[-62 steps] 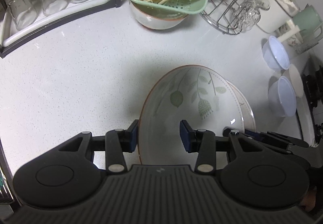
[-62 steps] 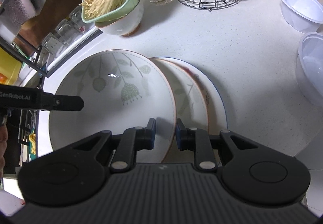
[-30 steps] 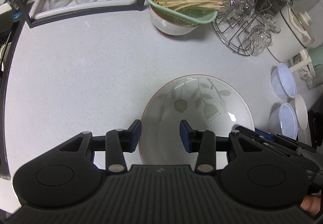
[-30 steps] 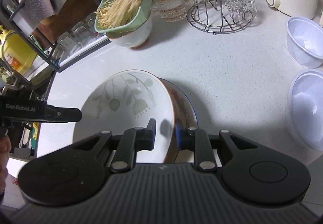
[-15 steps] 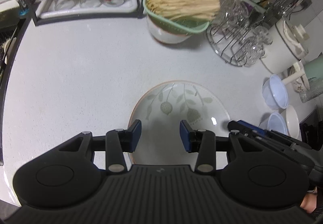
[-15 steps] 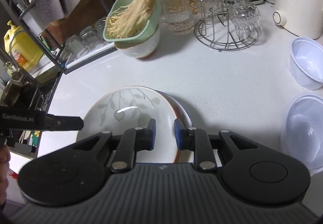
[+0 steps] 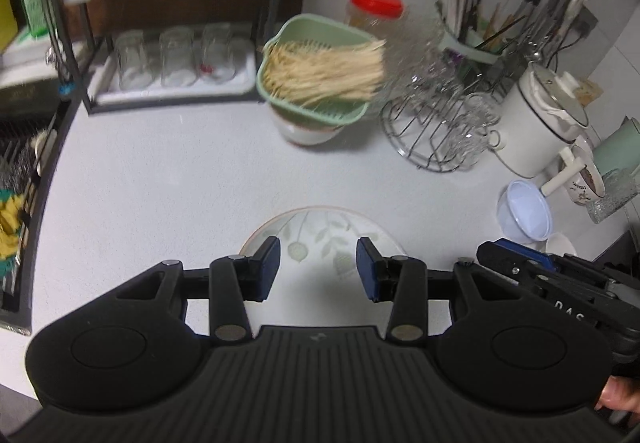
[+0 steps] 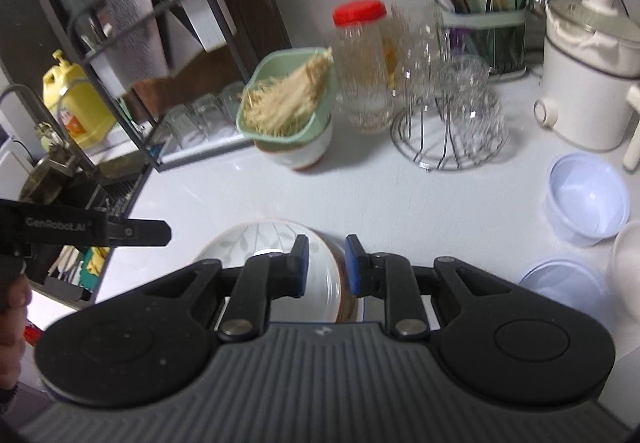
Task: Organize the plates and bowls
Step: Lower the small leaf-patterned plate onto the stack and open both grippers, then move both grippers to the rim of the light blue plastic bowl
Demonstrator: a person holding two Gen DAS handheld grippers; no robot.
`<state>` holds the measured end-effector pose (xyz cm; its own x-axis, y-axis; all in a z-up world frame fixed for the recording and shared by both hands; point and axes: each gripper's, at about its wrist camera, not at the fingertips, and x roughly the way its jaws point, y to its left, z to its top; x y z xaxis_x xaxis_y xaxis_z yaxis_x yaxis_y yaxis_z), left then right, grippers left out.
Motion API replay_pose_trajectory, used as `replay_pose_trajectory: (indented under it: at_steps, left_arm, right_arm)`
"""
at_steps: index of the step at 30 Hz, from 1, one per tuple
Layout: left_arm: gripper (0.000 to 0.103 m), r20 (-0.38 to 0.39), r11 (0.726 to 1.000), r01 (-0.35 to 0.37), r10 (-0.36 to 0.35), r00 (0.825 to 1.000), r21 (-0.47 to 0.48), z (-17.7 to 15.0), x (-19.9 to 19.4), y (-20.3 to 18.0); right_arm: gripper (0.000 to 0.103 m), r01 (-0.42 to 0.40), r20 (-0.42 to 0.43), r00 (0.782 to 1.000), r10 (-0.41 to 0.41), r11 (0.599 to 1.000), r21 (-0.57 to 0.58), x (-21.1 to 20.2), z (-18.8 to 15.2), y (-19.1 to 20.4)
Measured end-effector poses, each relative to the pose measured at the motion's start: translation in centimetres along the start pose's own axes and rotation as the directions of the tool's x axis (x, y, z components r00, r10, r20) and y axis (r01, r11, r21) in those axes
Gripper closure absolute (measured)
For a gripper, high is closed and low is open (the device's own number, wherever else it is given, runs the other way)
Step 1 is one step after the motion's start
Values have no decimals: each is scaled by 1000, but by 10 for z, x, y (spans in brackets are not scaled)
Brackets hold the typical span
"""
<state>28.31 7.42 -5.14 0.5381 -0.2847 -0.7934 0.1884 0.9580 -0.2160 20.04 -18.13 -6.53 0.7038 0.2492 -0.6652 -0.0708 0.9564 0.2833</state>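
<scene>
- Plates [image 8: 256, 239] sit stacked on my white counter [image 7: 160, 183], the leaf-patterned one on top.
- I read "GenRobot.AI" on my left gripper [image 7: 318, 267], jaws apart, nothing between them.
- My right gripper [image 8: 326, 263] is narrowly parted over the stack's rim, empty.
- Bare counter lies ahead, up to the colander [image 7: 312, 83].

Left tongs [image 7: 318, 269] parted over leaf-patterned plate [image 7: 320, 233], white counter [image 7: 160, 183], green colander [image 7: 316, 63] behind
</scene>
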Motion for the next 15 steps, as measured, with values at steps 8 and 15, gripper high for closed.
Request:
replay_pose_trajectory:
  at_steps: [8,15]
  left_arm:
    - [54,68,999,8,-10,998,31,-13,-24,-46]
    - [53,117,1000,22,-24,993,15,-44,-45,-71]
  right_arm:
    - [80,-11,64,998,12,1000,-19,-46,4,-17]
    - [80,-22,102,994,27,999,-48,-79,-10,-30]
